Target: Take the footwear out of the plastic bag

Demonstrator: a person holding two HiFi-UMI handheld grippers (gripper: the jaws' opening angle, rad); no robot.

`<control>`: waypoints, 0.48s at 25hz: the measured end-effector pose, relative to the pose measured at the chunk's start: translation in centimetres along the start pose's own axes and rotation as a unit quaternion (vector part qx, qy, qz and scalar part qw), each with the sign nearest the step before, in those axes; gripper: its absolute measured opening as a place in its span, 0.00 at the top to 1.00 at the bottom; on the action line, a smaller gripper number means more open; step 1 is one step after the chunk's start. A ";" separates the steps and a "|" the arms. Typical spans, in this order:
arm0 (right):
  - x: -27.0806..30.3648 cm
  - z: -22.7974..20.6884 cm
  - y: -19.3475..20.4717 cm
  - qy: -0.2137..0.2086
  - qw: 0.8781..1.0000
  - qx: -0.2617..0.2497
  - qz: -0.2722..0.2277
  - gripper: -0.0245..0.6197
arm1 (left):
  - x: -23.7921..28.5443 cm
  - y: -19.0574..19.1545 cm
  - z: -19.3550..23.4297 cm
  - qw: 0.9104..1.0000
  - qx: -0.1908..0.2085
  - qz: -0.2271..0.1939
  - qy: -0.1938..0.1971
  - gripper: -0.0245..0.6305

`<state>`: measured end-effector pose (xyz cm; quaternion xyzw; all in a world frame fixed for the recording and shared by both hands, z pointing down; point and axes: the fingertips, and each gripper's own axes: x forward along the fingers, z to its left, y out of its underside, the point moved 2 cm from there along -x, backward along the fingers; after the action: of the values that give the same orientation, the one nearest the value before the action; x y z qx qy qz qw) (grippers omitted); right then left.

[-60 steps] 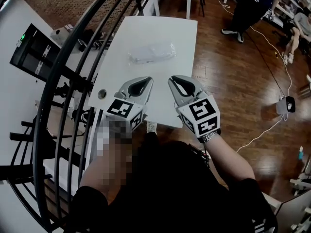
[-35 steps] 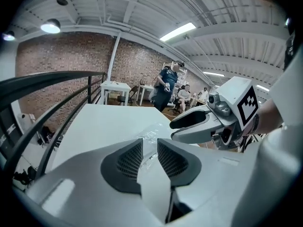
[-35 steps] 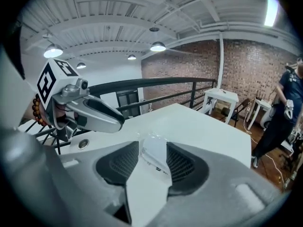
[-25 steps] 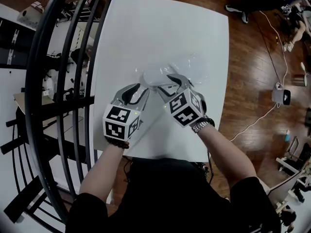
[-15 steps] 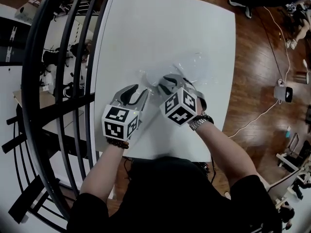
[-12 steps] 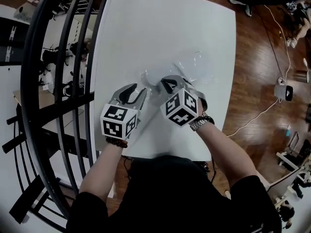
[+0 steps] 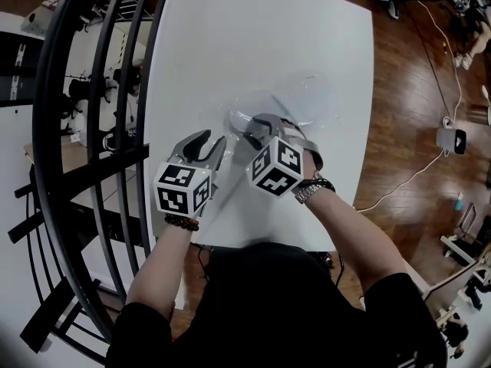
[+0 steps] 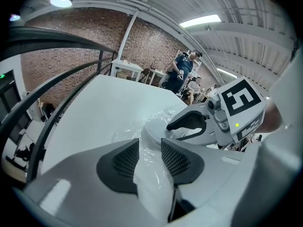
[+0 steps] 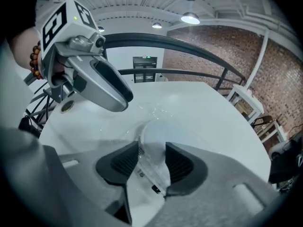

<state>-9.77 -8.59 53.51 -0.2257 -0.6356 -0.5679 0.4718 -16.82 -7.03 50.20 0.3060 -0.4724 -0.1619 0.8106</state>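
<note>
A clear plastic bag [image 7: 311, 102] lies on the white table [image 7: 253, 37] with white footwear [image 7: 239, 119] inside. My left gripper [image 7: 213, 142] is at the bag's near-left edge. In the left gripper view [image 8: 150, 148] its pads are shut on a fold of the bag's film [image 8: 127, 136]. My right gripper [image 7: 257, 125] is just right of it, at the footwear's near end. Its jaws have just been opening. In the right gripper view [image 9: 152, 152] the footwear's [image 9: 152, 134] white end with a printed tag fills the gap between the pads.
Black curved railing bars [image 7: 100, 129] run along the table's left side. Wooden floor [image 7: 414, 75] lies to the right, with a cable and a small box [image 7: 451, 139] on it. People stand far behind the table [image 8: 182, 70].
Both grippers came forward from the table's near edge to the bag. Over the last second they sank a little onto it, and the right one rolled.
</note>
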 end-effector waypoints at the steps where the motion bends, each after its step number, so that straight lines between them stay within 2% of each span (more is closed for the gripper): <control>1: -0.1 -0.2 0.0 0.005 1.000 -0.001 0.000 0.74 | 0.1 0.0 0.0 1.000 0.000 0.001 0.001 0.73; 5: -1.0 -0.8 -0.4 0.021 1.000 -0.001 -0.012 0.89 | 0.2 0.1 0.1 1.000 0.000 0.003 0.007 0.73; 8: -2.2 -1.0 -0.7 0.029 0.999 0.003 -0.028 0.94 | 0.4 0.0 0.0 1.000 -0.012 0.006 0.017 0.73; 12: -3.4 -1.2 -0.6 0.034 0.999 0.010 -0.040 0.96 | 1.0 -0.1 0.0 0.997 -0.050 0.021 0.047 0.73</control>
<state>-8.32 -9.07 50.14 -0.1761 -0.6335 -0.5870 0.4723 -16.31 -7.63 50.81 0.2626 -0.4314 -0.1538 0.8493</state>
